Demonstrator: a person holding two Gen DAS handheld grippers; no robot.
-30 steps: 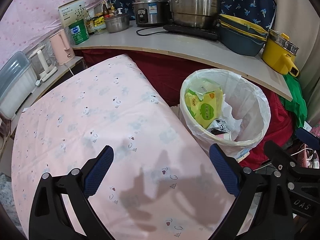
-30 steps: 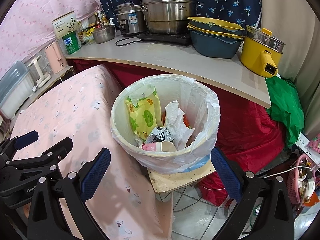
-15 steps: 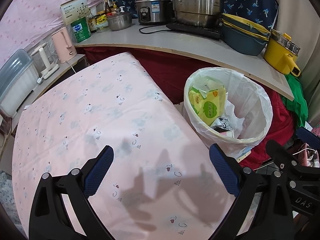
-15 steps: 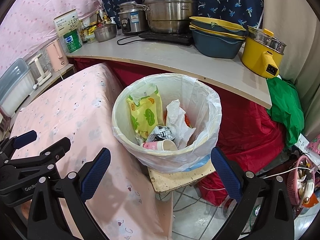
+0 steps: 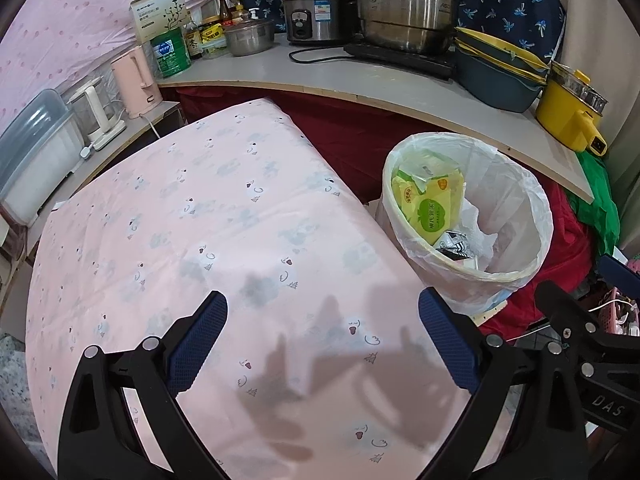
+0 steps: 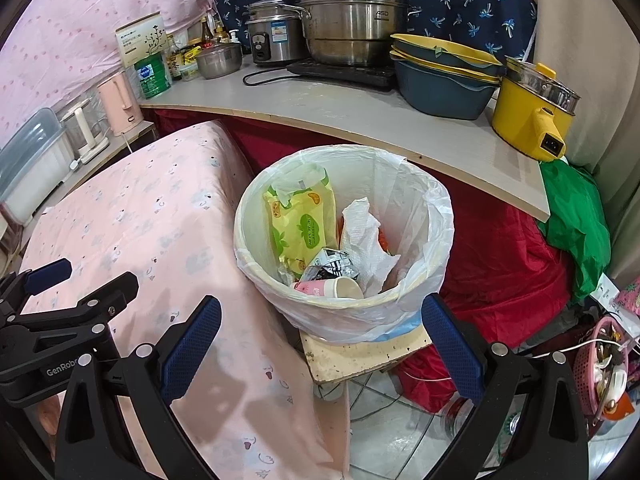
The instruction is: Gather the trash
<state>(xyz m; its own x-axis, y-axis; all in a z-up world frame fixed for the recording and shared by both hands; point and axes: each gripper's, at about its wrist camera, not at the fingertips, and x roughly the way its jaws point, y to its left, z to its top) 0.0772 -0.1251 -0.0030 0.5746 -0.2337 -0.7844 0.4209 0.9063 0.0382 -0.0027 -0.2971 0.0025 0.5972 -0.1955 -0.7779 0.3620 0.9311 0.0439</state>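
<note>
1. One bin (image 6: 344,248) with a white liner stands on a small stool (image 6: 360,354); inside lie one yellow-green wipes pack (image 6: 300,224), one crumpled white paper (image 6: 362,236), one black-and-white wrapper (image 6: 334,264) and one pink cup (image 6: 332,289) on its side.
2. One pink-sheeted table (image 5: 208,240) lies at nine o'clock of the bin, just beside it; a shelf (image 6: 360,120) at twelve o'clock carries one steel steamer (image 6: 352,28), one rice cooker (image 6: 272,40), stacked blue-and-yellow basins (image 6: 444,76) and one yellow pot (image 6: 532,116); nothing covers the bin's mouth.
3. The left gripper (image 5: 322,344) hangs over the sheet, jaws wide apart and empty, the bin at two o'clock; the right gripper (image 6: 320,344) hangs at the bin's near rim, jaws likewise wide and empty.
</note>
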